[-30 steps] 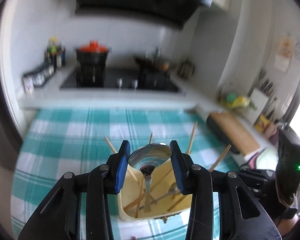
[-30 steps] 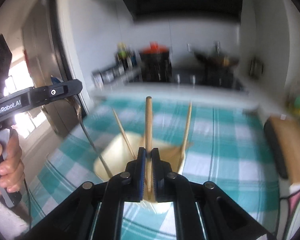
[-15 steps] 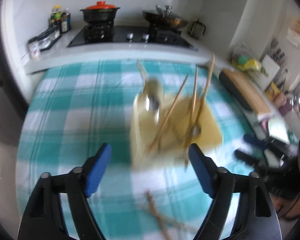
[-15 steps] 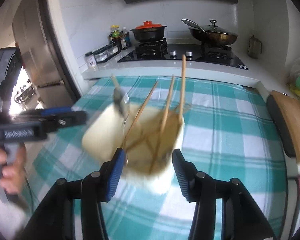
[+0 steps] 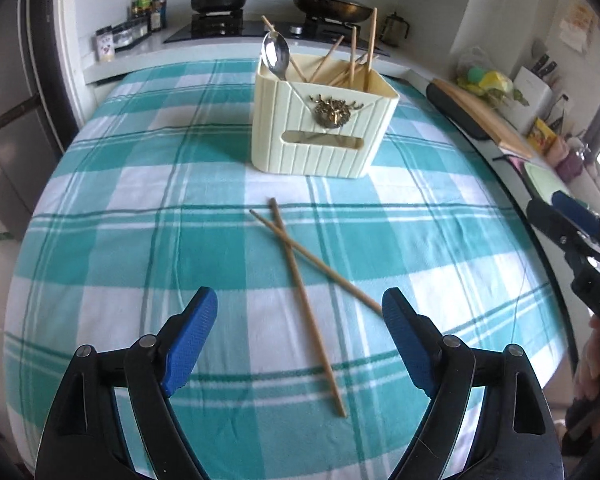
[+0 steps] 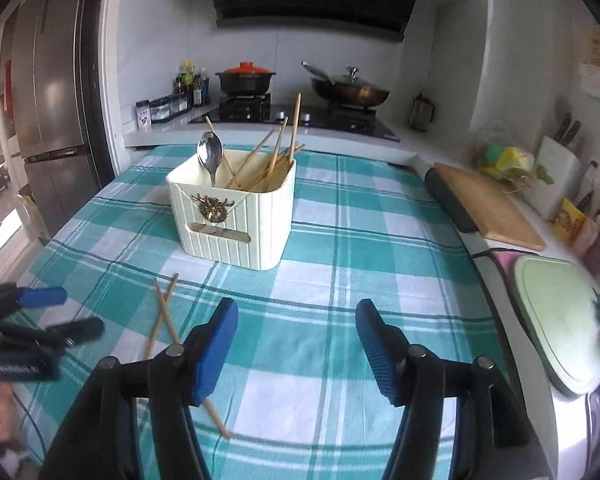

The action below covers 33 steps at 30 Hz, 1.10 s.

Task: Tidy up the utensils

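Note:
A cream ribbed holder (image 5: 320, 128) (image 6: 236, 216) stands on the checked cloth with several wooden chopsticks and a metal spoon (image 5: 275, 56) (image 6: 210, 156) in it. Two loose chopsticks (image 5: 300, 276) (image 6: 162, 316) lie crossed on the cloth in front of the holder. My left gripper (image 5: 300, 308) is open, low over the near ends of the crossed pair, with nothing pressed between its pads. My right gripper (image 6: 296, 316) hovers right of that pair, its jaws still opening and empty. Each gripper shows at the edge of the other's view.
The table carries a teal and white checked cloth (image 5: 140, 200). Behind it runs a counter with a stove, a red-lidded pot (image 6: 245, 78) and a pan (image 6: 350, 90). A cutting board (image 6: 488, 204) and a pale green board (image 6: 560, 312) sit along the right.
Both grippers let go of the spoon and a chopstick over the holder, opened, and drew back and down. The loose crossed pair has come into view.

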Available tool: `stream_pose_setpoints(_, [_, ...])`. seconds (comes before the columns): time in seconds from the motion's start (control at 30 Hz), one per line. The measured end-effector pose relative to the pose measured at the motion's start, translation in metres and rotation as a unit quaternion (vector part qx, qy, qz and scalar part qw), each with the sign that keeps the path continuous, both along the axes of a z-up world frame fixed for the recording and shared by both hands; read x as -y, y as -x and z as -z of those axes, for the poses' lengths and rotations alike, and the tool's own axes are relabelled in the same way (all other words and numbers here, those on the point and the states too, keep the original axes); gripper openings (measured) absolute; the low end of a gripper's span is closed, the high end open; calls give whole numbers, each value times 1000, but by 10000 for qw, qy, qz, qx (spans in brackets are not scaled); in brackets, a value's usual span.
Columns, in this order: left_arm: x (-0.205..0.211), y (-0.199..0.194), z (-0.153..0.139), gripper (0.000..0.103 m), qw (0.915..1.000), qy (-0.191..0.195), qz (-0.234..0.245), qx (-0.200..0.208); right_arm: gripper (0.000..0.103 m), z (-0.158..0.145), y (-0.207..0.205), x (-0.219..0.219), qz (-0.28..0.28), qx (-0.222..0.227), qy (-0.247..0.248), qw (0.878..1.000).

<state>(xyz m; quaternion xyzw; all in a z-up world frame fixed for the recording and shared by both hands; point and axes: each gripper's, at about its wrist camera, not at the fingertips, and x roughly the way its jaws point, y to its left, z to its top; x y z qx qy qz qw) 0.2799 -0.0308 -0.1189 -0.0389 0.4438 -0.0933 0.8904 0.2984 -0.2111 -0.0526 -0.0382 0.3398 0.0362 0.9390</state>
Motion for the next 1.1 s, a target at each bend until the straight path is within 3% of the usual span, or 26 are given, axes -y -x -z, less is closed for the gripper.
stream_pose_setpoints(0.13, [2,17,-2,86,9999,-32,-31,131,62,1,20,-1,168,194,156,9995])
stream_pose_setpoints(0.53, [7,40,-17,87,9990,-199,-4,396,62,3,41,1,237,201,94,9995])
stream_pose_setpoints(1.1, [9,39,-8,87,9982,-507,-92,306,63,12,43,-2,257,76,222,9994])
